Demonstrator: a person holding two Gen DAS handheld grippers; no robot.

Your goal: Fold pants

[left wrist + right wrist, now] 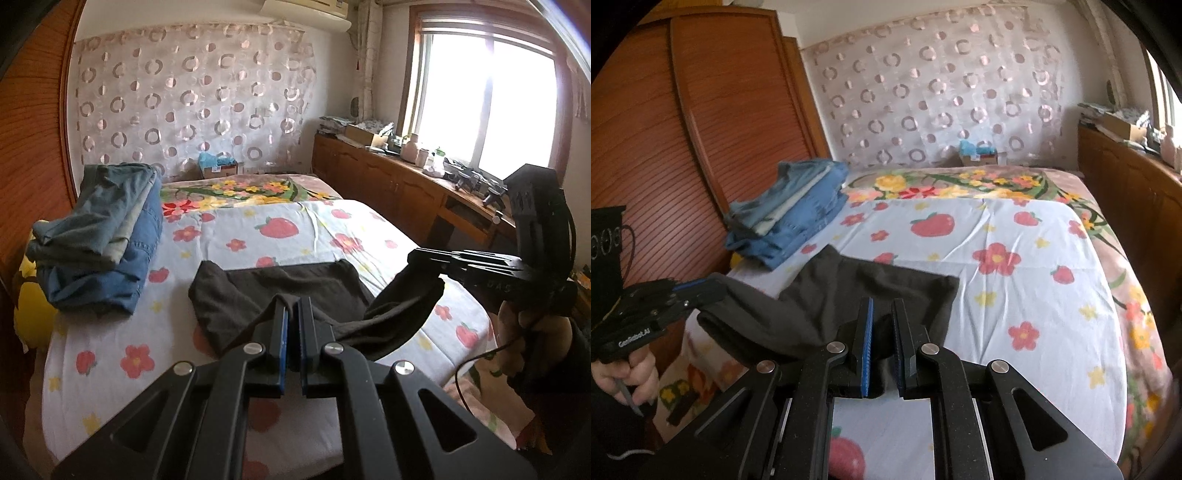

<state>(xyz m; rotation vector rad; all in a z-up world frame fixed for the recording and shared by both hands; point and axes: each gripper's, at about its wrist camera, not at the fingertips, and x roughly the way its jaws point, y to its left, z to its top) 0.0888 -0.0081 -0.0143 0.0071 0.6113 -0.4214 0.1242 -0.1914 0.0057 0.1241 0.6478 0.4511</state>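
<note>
My left gripper (701, 286) reads "GenRobot.AI" (my right's (417, 258) lettering is illegible). Both clamp the dark pants (295, 284), raised at their near edge over the bed (240, 236), folds hidden.

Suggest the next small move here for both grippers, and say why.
Probably carry both held corners forward over the far part of the dark pants: the left gripper and right gripper are each shut on an edge lifted off the bed sheet.

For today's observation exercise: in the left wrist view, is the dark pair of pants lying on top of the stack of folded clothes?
No: the dark pants lie on the bedsheet, apart from the stack of folded clothes.
</note>
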